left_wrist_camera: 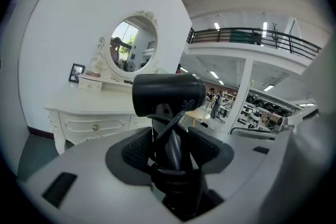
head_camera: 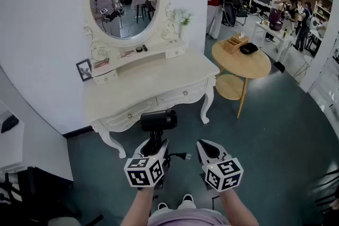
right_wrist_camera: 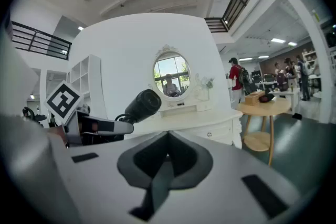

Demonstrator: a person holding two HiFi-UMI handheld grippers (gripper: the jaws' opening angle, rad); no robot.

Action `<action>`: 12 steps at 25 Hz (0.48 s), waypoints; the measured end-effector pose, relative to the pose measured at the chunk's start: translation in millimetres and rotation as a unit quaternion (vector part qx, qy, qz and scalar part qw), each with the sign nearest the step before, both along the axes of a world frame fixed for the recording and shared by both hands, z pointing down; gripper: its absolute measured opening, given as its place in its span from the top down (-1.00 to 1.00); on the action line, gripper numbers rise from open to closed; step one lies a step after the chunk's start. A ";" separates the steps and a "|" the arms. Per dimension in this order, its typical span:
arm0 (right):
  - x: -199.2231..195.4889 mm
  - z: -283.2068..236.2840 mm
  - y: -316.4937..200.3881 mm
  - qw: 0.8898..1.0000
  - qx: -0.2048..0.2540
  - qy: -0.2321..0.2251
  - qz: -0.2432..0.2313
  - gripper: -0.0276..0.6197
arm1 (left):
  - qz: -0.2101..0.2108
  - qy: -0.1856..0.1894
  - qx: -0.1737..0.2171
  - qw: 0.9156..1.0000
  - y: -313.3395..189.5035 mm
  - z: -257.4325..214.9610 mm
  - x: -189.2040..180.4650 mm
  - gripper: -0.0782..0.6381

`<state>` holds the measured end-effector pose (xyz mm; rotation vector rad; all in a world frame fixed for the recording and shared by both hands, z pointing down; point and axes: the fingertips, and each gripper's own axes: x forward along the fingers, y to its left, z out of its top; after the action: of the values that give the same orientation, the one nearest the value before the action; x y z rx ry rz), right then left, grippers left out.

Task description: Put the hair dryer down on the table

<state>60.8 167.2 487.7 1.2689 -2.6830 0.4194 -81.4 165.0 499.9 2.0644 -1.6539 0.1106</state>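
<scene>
Before the white dressing table [head_camera: 153,84], we held one black hair dryer [head_camera: 159,120] upright by its handle in our left gripper [head_camera: 152,150]; our right gripper [head_camera: 205,144] was closed, empty.

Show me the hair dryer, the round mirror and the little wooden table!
hair dryer [head_camera: 159,120], head view, on its black barrel
round mirror [head_camera: 123,2], head view, middle of the glass
little wooden table [head_camera: 251,65], head view, bare tabletop

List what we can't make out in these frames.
- Hair dryer handle's lower end: left gripper view, hidden by the fingers of the left gripper and the wrapped cord.
- Small items on the dressing table shelf: head view, too small to identify.
- Picture frame image: head view, too small.
</scene>
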 end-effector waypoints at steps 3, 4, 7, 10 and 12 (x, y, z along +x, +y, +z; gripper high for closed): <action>4.2 -1.2 -4.2 1.000 -0.001 -0.002 -0.002 0.91 | 0.001 0.000 0.001 1.000 -3.0 -1.2 6.5 0.18; 5.1 -1.6 -5.8 1.000 0.000 -0.005 -0.002 0.91 | 0.001 0.000 0.001 1.000 -4.3 -1.5 8.1 0.18; 6.1 -2.1 -10.1 1.000 -0.002 -0.021 -0.009 0.91 | 0.000 0.001 0.003 1.000 -8.7 -2.4 11.3 0.18; 7.6 -1.2 -12.7 0.999 -0.008 -0.028 -0.017 0.91 | -0.007 0.003 0.005 1.000 -11.1 -4.0 13.9 0.18; 9.6 -0.8 -13.6 0.999 -0.010 -0.029 -0.021 0.91 | -0.011 0.005 0.004 1.000 -10.9 -4.1 15.9 0.18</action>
<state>70.4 153.7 487.0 1.2115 -2.7408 0.4838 -65.4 154.1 495.8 2.0490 -1.6741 0.0851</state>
